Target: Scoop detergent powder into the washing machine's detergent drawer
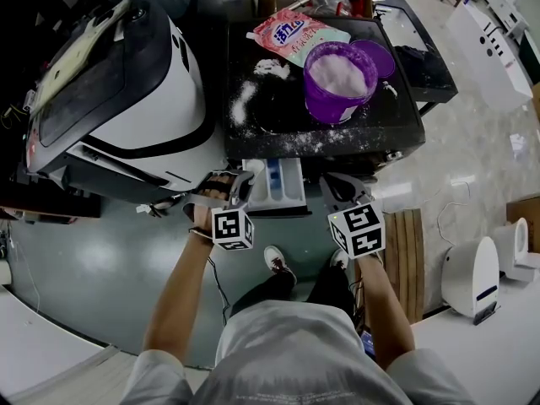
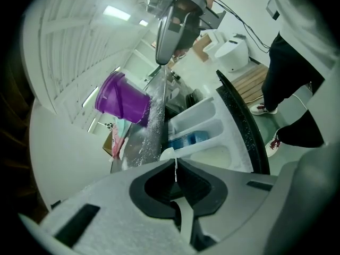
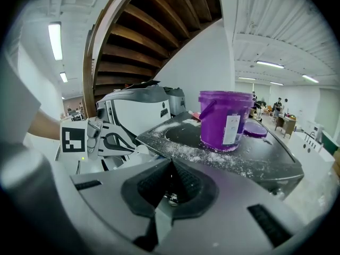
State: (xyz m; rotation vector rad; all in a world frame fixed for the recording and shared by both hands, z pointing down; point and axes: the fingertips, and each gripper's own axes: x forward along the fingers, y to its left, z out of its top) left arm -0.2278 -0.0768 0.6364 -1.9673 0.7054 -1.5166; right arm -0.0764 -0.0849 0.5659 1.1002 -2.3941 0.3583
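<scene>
White detergent drawer (image 1: 278,186) open, long axis pointing toward person.

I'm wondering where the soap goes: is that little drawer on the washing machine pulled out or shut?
Pulled out. The drawer juts from under the washing machine's top, its white compartments exposed.

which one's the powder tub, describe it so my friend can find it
Start at the black-topped washing machine, its top dusted with spilled white powder. On its right half stands the purple tub, open and full of pale powder. Unlike the flat purple lid beside it and the pink pouch lying behind, it stands upright.
</scene>
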